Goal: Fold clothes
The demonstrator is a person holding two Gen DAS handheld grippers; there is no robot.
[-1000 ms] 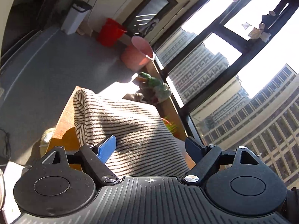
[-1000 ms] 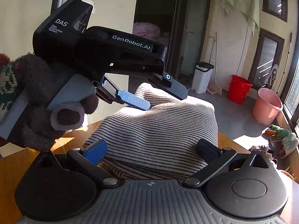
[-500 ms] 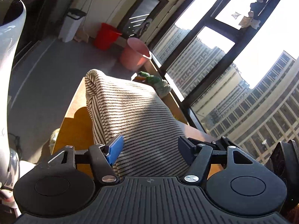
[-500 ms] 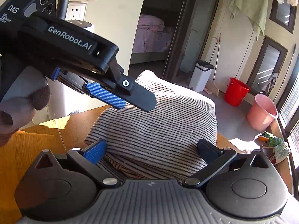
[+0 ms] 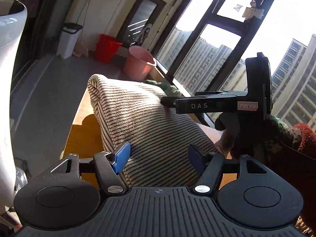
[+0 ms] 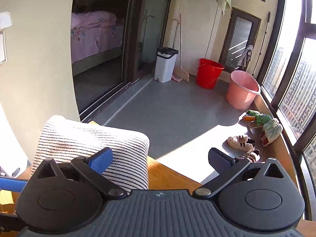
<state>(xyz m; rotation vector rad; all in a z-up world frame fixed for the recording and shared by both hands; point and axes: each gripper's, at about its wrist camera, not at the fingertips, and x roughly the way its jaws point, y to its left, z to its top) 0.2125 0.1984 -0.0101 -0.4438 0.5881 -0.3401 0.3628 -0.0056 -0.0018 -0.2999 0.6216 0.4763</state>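
The cream knit garment with thin dark stripes (image 5: 150, 122), already folded into a thick soft bundle, lies on the orange-brown wooden worktop (image 5: 83, 138), its far end close to the worktop's far edge. Its long axis runs away from the left claw (image 5: 161, 158), which sits straight behind the near end: the blue pads (image 5: 121, 157) stand apart on either side of the bundle's width, the left one at the cloth's flank, though no firm pinch shows.

The right claw (image 6: 160, 159) is spread wide with nothing between its pads; in its own view the bundle lies to its left, with bare worktop and sunlit floor ahead. Seen from the left wrist, that claw reaches in from the right, its tip at or just over the bundle's upper right edge.

The left claw looks better lined up with the bundle, so a lift or final fold would likely start there.

Beyond stand a pink plastic bucket (image 6: 243, 90), a red bucket (image 6: 209, 75) and a white lidded bin (image 6: 165, 65).
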